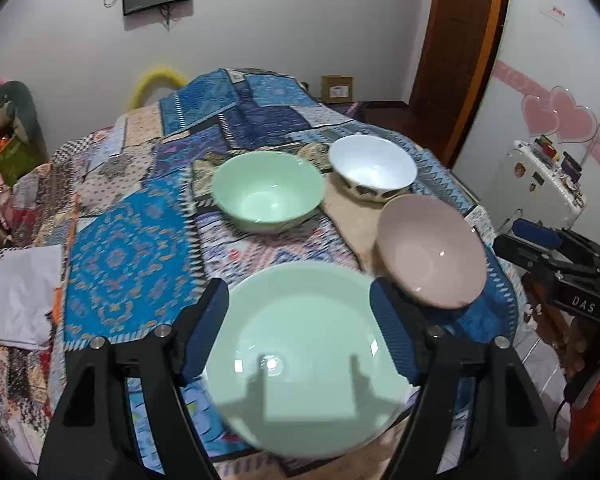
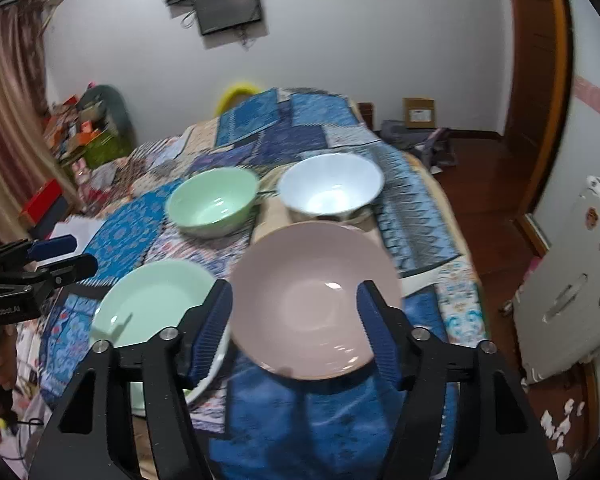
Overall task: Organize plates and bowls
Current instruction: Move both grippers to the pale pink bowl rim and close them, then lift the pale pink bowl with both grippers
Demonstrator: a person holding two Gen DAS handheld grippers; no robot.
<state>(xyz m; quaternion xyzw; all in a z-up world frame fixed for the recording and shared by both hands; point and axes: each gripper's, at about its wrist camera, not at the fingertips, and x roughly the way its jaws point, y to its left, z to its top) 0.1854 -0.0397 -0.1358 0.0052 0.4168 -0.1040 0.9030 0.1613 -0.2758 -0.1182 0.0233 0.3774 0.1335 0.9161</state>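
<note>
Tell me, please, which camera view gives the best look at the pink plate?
The right wrist view: the pink plate sits centred between the right gripper fingers, its whole face visible. The left wrist view shows the same plate off to the right, tilted and partly hidden behind the left gripper's finger.

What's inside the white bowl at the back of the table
Nothing visible: the white bowl shows only a bare, glossy interior. What lies beneath it is covered; it sits on the patchwork cloth.
</note>
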